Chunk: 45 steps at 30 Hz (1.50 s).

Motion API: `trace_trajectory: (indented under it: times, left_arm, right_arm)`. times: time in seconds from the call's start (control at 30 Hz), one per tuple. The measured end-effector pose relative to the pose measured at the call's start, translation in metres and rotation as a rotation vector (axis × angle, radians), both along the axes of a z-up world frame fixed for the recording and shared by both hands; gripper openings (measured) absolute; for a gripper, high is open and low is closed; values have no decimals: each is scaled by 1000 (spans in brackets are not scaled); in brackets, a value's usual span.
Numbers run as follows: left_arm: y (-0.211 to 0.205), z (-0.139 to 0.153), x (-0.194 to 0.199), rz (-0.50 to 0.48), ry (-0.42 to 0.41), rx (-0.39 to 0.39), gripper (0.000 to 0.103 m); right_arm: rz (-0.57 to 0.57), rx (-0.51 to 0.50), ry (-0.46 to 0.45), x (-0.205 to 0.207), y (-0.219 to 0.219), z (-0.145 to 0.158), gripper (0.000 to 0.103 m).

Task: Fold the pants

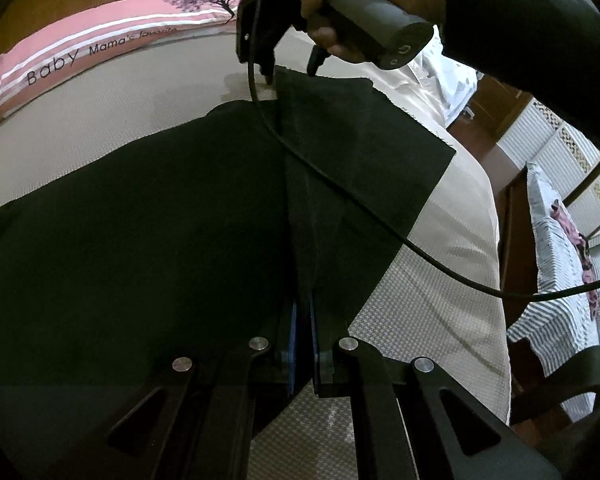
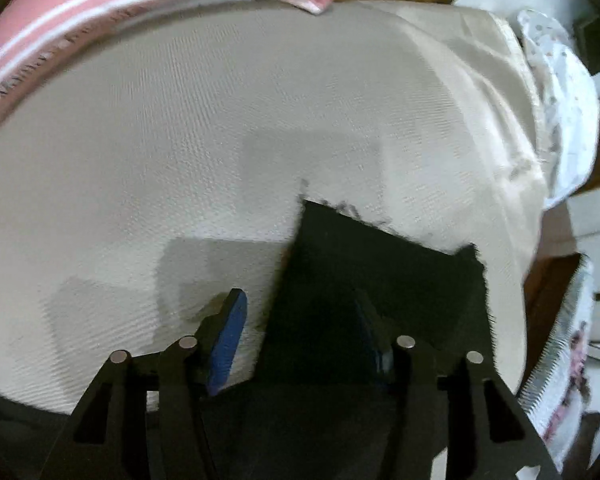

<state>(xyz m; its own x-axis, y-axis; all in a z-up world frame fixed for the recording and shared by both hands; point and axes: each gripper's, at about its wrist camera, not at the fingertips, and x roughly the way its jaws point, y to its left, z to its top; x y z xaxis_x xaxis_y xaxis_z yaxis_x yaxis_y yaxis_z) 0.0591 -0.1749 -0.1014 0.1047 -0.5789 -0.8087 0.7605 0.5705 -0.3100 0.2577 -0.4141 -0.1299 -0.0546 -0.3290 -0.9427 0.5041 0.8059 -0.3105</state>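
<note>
Black pants (image 1: 140, 220) lie spread on a cream textured bed sheet (image 1: 440, 300). My left gripper (image 1: 302, 320) is shut on a raised fold of the black fabric, its blue pads pressed together on it. One pant leg (image 1: 360, 140) runs away to its frayed hem at the far end. My right gripper (image 1: 288, 68) shows there, held by a hand, fingertips down at that hem. In the right wrist view the right gripper (image 2: 304, 320) is open over the hem corner (image 2: 380, 272), with one blue pad (image 2: 228, 344) over the sheet and the other over the fabric.
A pink striped pillow (image 1: 92, 44) lies along the bed's far edge. A black cable (image 1: 380, 216) trails over the pants. A white cloth (image 2: 560, 92) and a grey striped cloth (image 1: 560, 280) lie at the right bed edge, beside wooden furniture.
</note>
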Motion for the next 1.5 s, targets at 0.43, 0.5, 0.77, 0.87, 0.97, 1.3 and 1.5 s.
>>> trace_trajectory:
  times: [0.43,0.5,0.77,0.87,0.97,1.3,1.5]
  left_arm:
    - [1,-4,2,1,17,-27,6]
    - [1,-4,3,2,19,-27,6]
    - [3,0,2,3,13,-25,6]
    - [2,3,1,1,-4,-23,6]
    - [1,7,-1,-7,-25,-15,6]
    - [-16,6,-16,-79,-119,97,7]
    - [-20,3,-17,-75,-138,139,7]
  right_arm:
    - [-68,-18,61,17,-11,-4,25]
    - [-50,20,48,18,-12,-4,14]
    - [-96,105,-118,-31,-39,31,6]
    - [-167,147,-225,-77,-69,59,5]
    - [-274,209,-330,-145,-98,78,5]
    - [-447,330,-529,-292,-128,28,3]
    - [-476,513,-729,-319,-149,5,14]
